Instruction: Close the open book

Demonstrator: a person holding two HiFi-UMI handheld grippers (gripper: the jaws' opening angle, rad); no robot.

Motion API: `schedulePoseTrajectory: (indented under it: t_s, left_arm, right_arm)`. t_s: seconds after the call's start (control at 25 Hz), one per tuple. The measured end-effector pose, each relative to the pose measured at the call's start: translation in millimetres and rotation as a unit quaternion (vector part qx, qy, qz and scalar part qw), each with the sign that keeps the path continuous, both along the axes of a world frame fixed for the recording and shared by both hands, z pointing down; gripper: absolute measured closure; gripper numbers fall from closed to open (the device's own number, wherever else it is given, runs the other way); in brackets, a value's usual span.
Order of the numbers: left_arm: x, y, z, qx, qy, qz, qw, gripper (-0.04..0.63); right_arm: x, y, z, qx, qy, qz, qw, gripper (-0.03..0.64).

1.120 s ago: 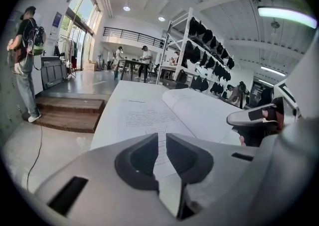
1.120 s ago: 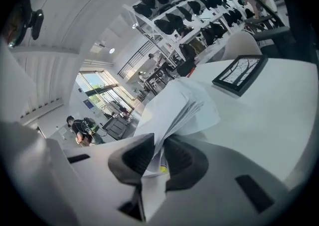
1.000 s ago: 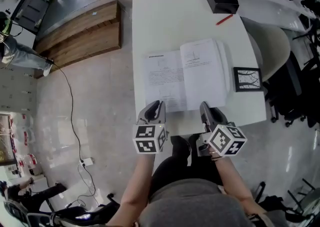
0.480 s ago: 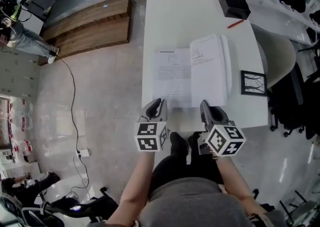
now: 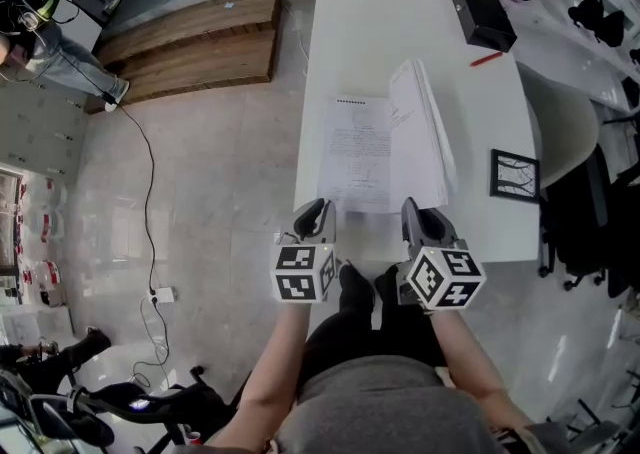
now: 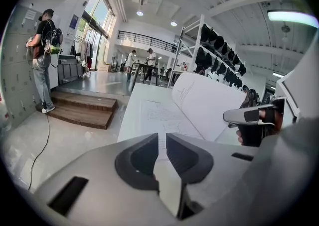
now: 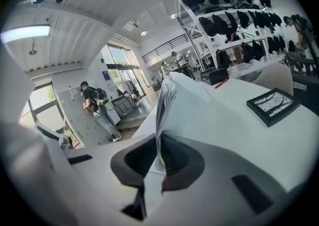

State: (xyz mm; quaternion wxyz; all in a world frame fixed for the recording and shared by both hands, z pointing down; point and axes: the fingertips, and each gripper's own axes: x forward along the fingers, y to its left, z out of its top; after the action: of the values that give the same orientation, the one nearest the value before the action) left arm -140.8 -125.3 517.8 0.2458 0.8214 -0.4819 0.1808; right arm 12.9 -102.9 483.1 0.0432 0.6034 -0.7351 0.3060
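— Glossy pale floor and a long white table (image 5: 370, 42) on my feed right now, I'm running the rig from my desk. The thick white open book (image 5: 362, 154) lies on that table straight ahead of both grippers, near the table edge closest to them.

— ok, and the grippers? holding anything?

— Right gripper (image 5: 411, 208), yeah. Its jaws have just been closing and they're clamped on the near edge of the book's right-hand stack of pages. In the right gripper view the paper stands up right between the pads. That stack is raised off the table at an angle, while the left page lies flat. Left gripper (image 5: 318, 206) sits just beside the near edge of the flat left page, jaws drawn together to a thin slit with nothing in it. Can't tell whether it touches the paper.

— anything else around?

— Small black-framed picture (image 5: 514, 176) lying flat, out to the right of the right gripper. Well beyond the book, at the far end, a black box (image 5: 482, 14) with a red pen (image 5: 486, 58) just on its near side. Low wooden platform (image 5: 190, 42) on the floor, far off to the left of the left gripper.
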Motion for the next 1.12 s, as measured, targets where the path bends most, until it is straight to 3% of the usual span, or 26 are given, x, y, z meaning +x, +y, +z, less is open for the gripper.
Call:
schedulePoseTrajectory:
  t_s: [0.56,1.12]
  left_arm:
    - [-10,7,-4,0.001,0.009,-0.015,0.9998,0.545]
    - [-26,13,0,-0.007,0.019,-0.030,0.9993,0.545]
  right_arm:
    - [-38,-11,14,-0.015,0.065,-0.068,0.995,0.591]
    - [-68,-18,43,-0.059,0.143,-0.127,0.980,0.583]
